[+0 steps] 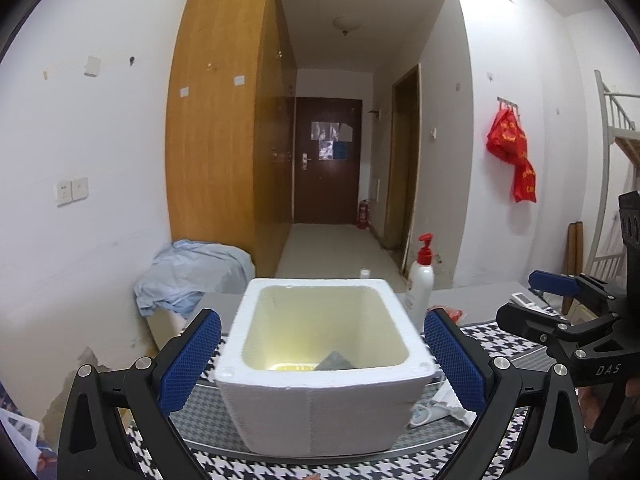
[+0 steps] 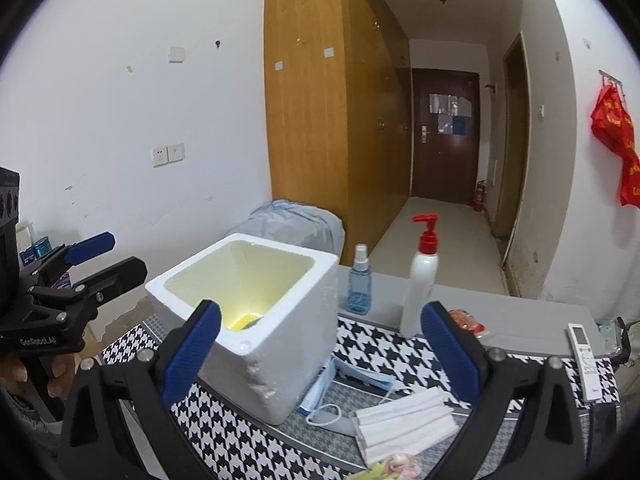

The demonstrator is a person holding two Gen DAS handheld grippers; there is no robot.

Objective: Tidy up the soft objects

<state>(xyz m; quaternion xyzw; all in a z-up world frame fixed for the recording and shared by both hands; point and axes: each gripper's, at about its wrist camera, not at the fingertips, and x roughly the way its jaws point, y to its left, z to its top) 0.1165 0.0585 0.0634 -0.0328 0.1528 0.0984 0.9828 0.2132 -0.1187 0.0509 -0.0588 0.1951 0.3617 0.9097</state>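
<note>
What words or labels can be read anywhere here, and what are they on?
"DAS": on the black body of the right tongs, seen from the left wrist.
"GenRobot.AI": on the black body of the left tongs, seen from the right wrist.
Gold lettering on the red bag, the door papers and the remote control: too blurred.

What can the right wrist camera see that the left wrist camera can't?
Only the right wrist view shows the blue spray bottle, the whole white face mask, the blue mask by the box, and the left tongs from the side.

Only the left wrist view shows the right tongs from the side, and a grey thing clearly at the box's bottom.

Both show the white foam box, the red-pump bottle, the checked cloth and the remote.
</note>
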